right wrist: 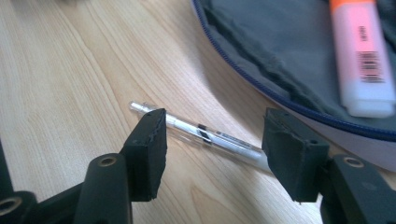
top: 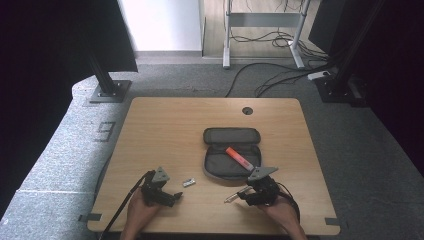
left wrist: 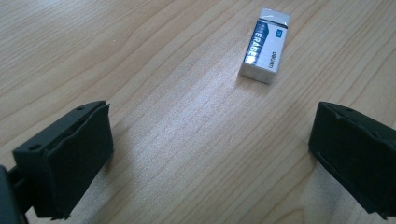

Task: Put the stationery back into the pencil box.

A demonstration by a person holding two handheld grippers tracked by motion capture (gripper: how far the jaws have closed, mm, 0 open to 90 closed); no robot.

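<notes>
My right gripper (right wrist: 212, 149) has its jaws apart astride the clear pen (right wrist: 205, 135), just beside the open pouch's edge (right wrist: 280, 100). My left gripper (left wrist: 210, 154), jaws wide, faces bare tabletop (left wrist: 140, 56); the eraser (left wrist: 265, 44) sits upper right.

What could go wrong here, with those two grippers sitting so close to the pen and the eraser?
The right gripper is open with its jaws either side of the clear pen. The pen is thin, round and lies at a slant, so it may roll or slip out as they close. The open pencil case lies right beside it and could get nudged. The left gripper is open short of the eraser and might push it away.
</notes>
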